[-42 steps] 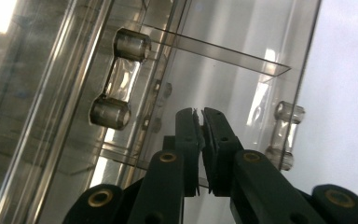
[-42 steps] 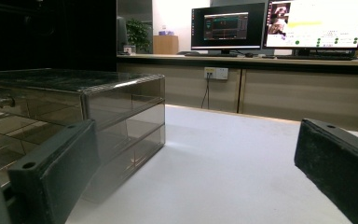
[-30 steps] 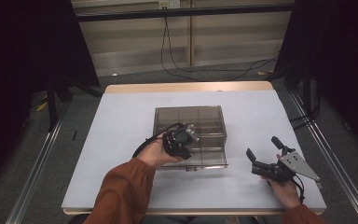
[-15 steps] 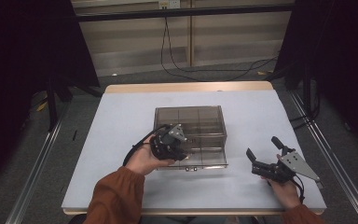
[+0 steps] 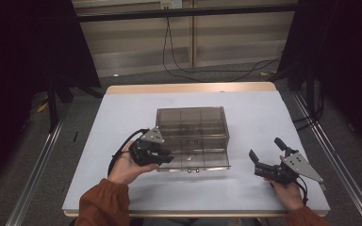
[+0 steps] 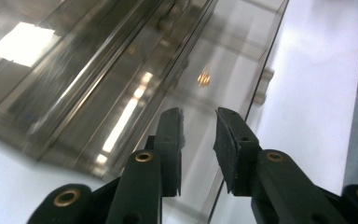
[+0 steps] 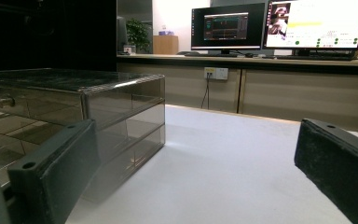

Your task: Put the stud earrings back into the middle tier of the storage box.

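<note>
A smoky clear plastic drawer box (image 5: 192, 123) stands mid-table, its lowest drawer (image 5: 202, 161) drawn out toward the front edge. My left gripper (image 5: 168, 157) sits at the drawer's left front corner, held in a hand with an orange sleeve. In the left gripper view its jaws (image 6: 199, 114) have just been opening; a narrow gap shows between the pads with nothing in it, above the box (image 6: 74, 70). My right gripper (image 5: 265, 149) rests on the table to the right, jaws wide apart and empty. In the right gripper view (image 7: 196, 135) the box (image 7: 74, 102) stands to the left.
The white table (image 5: 122, 117) ends at a wooden far edge (image 5: 188, 88). Black frame posts and cables stand beyond it. In the right gripper view, monitors (image 7: 279, 25) sit on a counter far behind.
My left gripper has moved left, away from the middle of the box front to the drawer's left corner. The right gripper has stayed put.
</note>
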Demonstrator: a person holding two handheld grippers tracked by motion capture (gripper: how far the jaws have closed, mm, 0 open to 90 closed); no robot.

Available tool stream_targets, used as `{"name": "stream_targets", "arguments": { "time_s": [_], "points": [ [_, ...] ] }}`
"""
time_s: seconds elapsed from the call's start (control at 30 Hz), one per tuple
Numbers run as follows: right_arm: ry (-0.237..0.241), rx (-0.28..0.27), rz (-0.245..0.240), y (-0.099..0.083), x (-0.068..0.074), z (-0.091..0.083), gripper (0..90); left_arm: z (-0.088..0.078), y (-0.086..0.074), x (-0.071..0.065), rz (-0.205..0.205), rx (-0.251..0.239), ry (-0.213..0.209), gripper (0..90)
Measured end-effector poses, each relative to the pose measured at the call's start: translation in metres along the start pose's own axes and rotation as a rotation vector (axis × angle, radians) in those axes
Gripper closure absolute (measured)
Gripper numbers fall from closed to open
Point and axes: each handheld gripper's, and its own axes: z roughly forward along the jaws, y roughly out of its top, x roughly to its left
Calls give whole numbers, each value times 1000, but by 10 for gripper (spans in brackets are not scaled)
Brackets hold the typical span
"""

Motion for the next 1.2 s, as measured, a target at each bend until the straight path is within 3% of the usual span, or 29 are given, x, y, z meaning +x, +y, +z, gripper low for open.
{"name": "stream_targets", "arguments": {
  "time_s": [0.17, 0.3, 0.33, 0.57, 0.73, 0.87, 0.97, 1.2],
  "points": [
    [-1, 0, 0, 0, 0, 0, 0, -17, -23, 12, -87, -46, 49, 701],
    [-1, 0, 0, 0, 0, 0, 0, -21, -33, 17, -96, -16, 71, 707],
    [0, 1, 2, 0, 0, 0, 0, -22, -42, 20, -107, 11, 91, 709],
    [0, 2, 3, 0, 0, 0, 0, -21, -54, 31, -123, 87, 107, 722],
    [2, 2, 4, 0, 0, 0, 0, -14, -55, 36, -72, 193, 107, 749],
    [0, 2, 3, 0, 0, 0, 0, -8, -54, 37, -67, 217, 87, 748],
    [2, 2, 4, 0, 0, 0, 0, -2, -53, 38, -41, 272, 81, 743],
    [2, 2, 4, 0, 0, 0, 0, 9, -49, 42, -30, 345, 59, 753]
  ]
}}
